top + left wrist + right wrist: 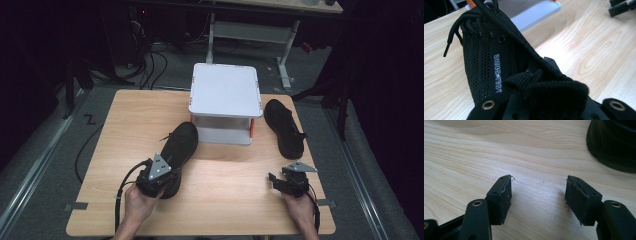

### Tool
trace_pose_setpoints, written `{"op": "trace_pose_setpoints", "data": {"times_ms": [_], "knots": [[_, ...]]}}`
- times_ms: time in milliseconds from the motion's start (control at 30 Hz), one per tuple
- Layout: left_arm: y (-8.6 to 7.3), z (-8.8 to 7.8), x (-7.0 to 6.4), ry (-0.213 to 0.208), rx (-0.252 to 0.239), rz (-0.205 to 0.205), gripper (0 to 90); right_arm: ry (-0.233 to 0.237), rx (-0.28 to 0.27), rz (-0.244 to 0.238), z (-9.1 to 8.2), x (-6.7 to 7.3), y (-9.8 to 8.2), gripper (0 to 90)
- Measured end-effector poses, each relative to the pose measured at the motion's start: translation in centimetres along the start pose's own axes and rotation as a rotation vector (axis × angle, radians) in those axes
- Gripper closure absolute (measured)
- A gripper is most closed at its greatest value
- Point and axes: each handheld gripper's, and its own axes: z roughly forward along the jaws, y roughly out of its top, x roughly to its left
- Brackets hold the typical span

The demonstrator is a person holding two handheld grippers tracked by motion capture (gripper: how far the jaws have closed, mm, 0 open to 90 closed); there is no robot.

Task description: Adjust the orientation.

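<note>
White lettering reading "SINCE 1921" (498, 73) is running lengthwise down the black knit tongue of the shoe (486, 62), seen in the left gripper view. The last digit is showing less clearly. No other text is proving legible.

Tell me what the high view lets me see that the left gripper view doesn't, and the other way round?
High view alone: the whole white stand, a second black shoe lying right of it, and the person's hands, with the open right gripper over bare wooden table. Left gripper view alone: close-up details, like the white lettering "SINCE 1921" on the knit and the lace eyelets. Both: the left gripper shut on the heel end of the black shoe, plus the table and part of the stand.
</note>
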Motion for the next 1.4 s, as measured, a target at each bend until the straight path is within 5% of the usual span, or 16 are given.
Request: {"op": "trace_pose_setpoints", "data": {"times_ms": [500, 767, 833, 967, 1100, 1400], "knots": [[-0.2, 2.7, -2.0, -0.071, 0.041, 0.004, 85.2, 0.018, -0.004, 0.010, -0.6, -0.1, 0.2, 52.4], [-0.1, 4.8, -2.7, -0.072, 0.045, 0.007, 85.2, 0.124, -0.065, 0.003, -1.6, -0.1, 2.1, 63.8], [0.0, 5.4, -2.8, -0.075, 0.046, 0.007, 85.2, 0.176, -0.094, -0.024, -2.0, 0.1, 3.5, 66.3], [0.2, 6.6, -2.8, -0.070, 0.043, -0.008, 85.1, 0.206, -0.120, -0.052, -2.5, 0.5, 5.5, 68.1], [0.8, 8.0, -2.6, -0.049, 0.026, -0.018, 85.1, 0.233, -0.167, -0.095, -3.1, 0.8, 9.3, 71.4], [1.3, 10.1, -2.2, -0.003, 0.019, -0.022, 85.1, 0.200, -0.240, -0.187, -3.0, 2.0, 15.3, 81.2]]}}
